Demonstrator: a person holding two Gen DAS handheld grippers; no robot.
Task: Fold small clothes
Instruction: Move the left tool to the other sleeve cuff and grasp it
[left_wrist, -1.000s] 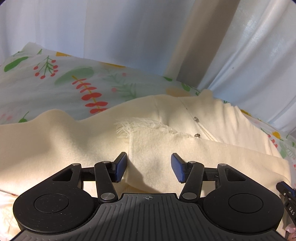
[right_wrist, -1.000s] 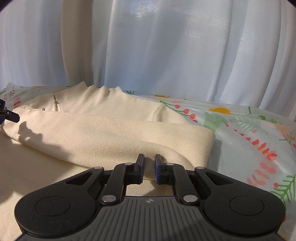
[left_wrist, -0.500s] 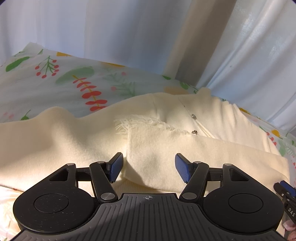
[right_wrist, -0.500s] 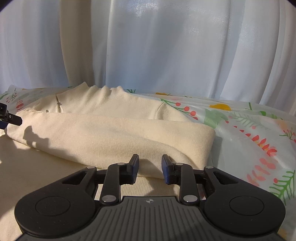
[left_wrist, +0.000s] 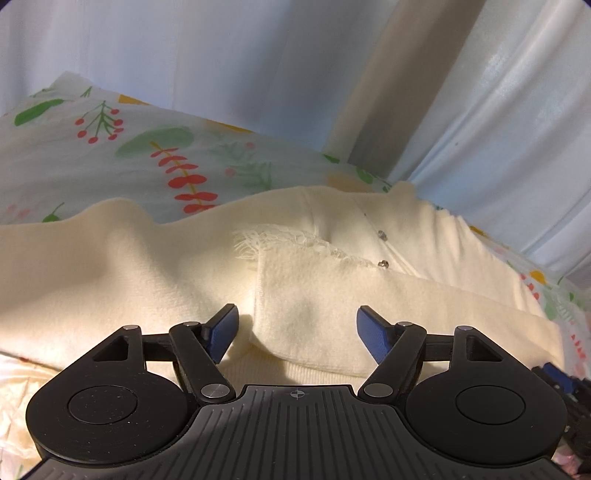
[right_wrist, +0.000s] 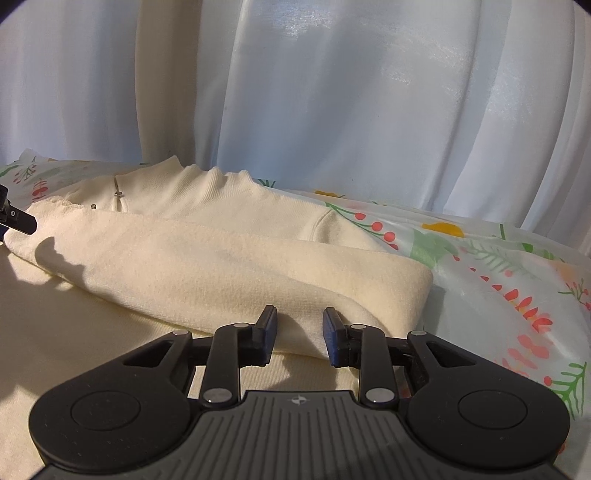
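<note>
Fuzzy cream knit sweater (right_wrist: 229, 266), sleeve folded across; frayed, perhaps fringed, cuff (left_wrist: 280, 240).

Sweater (left_wrist: 129, 266) lies spread on the bedsheet (left_wrist: 110, 147), curtain (right_wrist: 332, 110) hanging behind both. One sleeve (right_wrist: 221, 273) is folded across the body, running from the right edge toward the left – its fringed cuff (left_wrist: 280, 243) ends just beside the buttons (left_wrist: 384, 263) near the collar (right_wrist: 207, 181). Left gripper (left_wrist: 297, 330) sits at the near side of the cuff end, sleeve cloth between its fingers; right gripper (right_wrist: 300, 334) at the sleeve's fold, near the sheet on the right.
</note>
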